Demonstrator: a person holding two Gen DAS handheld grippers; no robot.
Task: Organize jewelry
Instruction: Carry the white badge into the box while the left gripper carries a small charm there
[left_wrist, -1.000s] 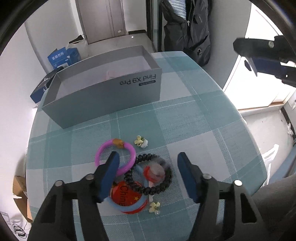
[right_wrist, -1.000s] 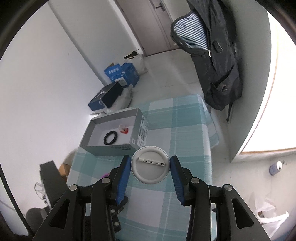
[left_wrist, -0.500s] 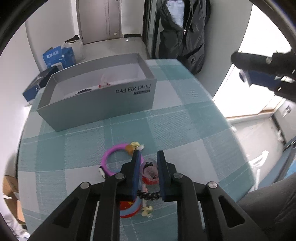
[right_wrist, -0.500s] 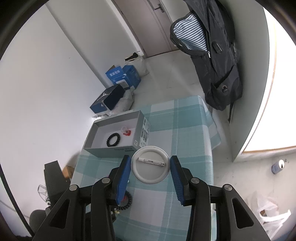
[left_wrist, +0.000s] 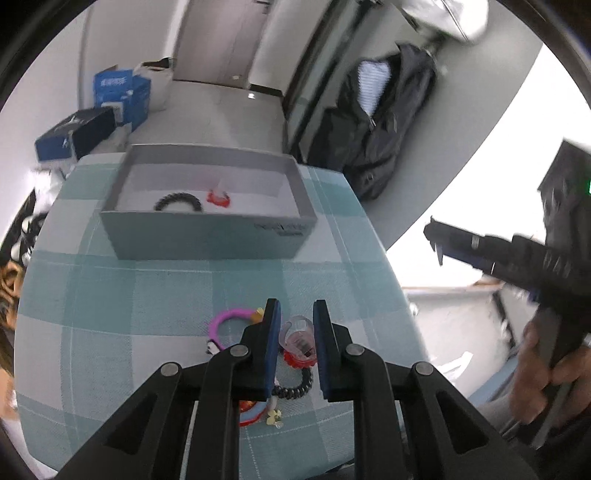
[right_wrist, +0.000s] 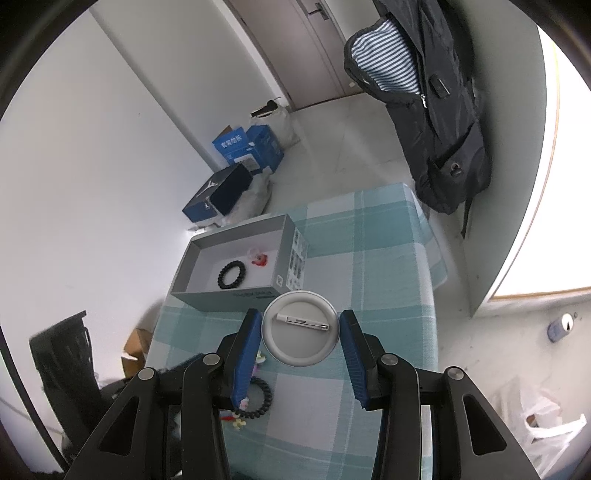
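Observation:
My left gripper (left_wrist: 296, 325) is shut on a red and clear hair clip (left_wrist: 298, 345) and holds it above the checked tablecloth. Below it lie a pink ring (left_wrist: 229, 323), a black bead bracelet (left_wrist: 295, 387) and a small flower clip (left_wrist: 272, 418). The grey box (left_wrist: 207, 236) stands farther off; it holds a black bracelet (left_wrist: 179, 202) and a red clip (left_wrist: 218, 197). My right gripper (right_wrist: 300, 332) is shut on a white round pin badge (right_wrist: 299, 332), held high over the table, back side up. The box (right_wrist: 236, 295) also shows in the right wrist view.
The table (right_wrist: 388, 258) is small, with edges close on all sides. A dark backpack (right_wrist: 436, 122) hangs by the wall beyond it. Blue cartons (right_wrist: 247, 147) and a shoebox (right_wrist: 218, 195) sit on the floor. The right gripper's arm (left_wrist: 517, 254) shows at the right of the left wrist view.
My left gripper has shut on the red and clear clip and lifted it off the pile, away from the table. My right gripper holds the badge as before, slightly nearer the box.

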